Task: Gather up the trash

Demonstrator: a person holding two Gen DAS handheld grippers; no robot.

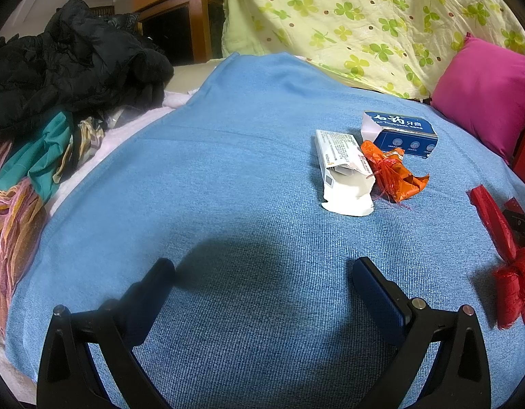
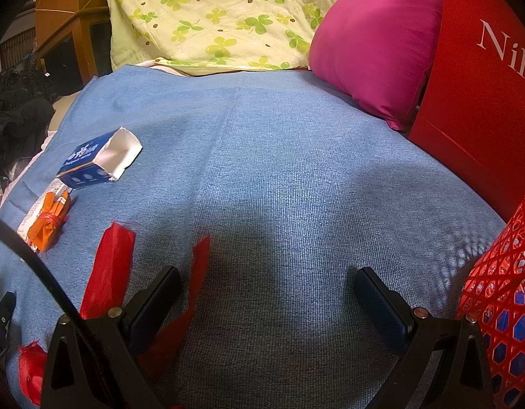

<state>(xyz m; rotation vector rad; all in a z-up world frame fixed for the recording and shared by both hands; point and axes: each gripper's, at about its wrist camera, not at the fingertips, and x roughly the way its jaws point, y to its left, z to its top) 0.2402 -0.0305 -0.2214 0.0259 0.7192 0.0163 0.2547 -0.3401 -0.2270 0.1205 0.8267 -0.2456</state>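
Trash lay on the blue blanket (image 1: 228,170): white carton (image 1: 344,170), orange wrapper (image 1: 395,173) and blue toothpaste box (image 1: 402,133) touching, red ribbon (image 2: 108,266) beside the right gripper (image 2: 267,283); left gripper (image 1: 262,272) likewise spread, empty.

You work in a home bedroom: blue blanket (image 1: 228,177), clover quilt (image 1: 364,17) and pink pillow (image 1: 484,92) behind it, clothes heap (image 1: 57,78) left.

Both wrist views look low and close across the blue blanket (image 1: 228,170), sharing the toothpaste box (image 1: 400,133).
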